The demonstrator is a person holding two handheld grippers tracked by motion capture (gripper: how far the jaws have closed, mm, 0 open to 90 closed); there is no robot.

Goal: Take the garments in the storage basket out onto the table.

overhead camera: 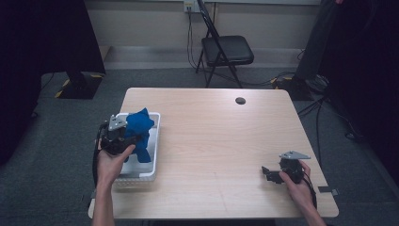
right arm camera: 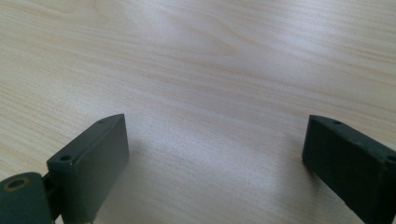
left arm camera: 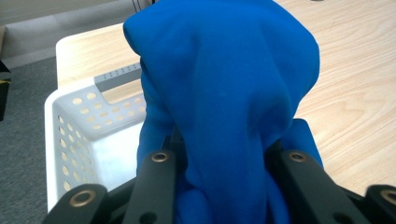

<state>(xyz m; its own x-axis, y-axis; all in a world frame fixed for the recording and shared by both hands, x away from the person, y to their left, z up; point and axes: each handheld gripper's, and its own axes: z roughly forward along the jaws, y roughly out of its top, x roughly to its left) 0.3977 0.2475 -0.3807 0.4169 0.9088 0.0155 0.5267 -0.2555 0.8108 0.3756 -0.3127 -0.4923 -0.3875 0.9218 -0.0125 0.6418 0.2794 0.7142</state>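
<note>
A: Where's the blue cloth (overhead camera: 139,132)?

B: Bunched up over the white perforated basket (overhead camera: 153,141) at the left side of the table (overhead camera: 221,141). The left claw (overhead camera: 126,136) is clenched on it; in the left gripper view the fabric (left arm camera: 224,93) is pinched between the two black jaws and rises in a rounded hump above them (part of it hangs into the basket (left arm camera: 74,126)).

A: And the other hand?

B: The right claw (overhead camera: 267,173) sits low over the table near the front right edge, well apart from the basket. Its jaws stand wide, released, with bare wood (right arm camera: 210,93) between them.
</note>
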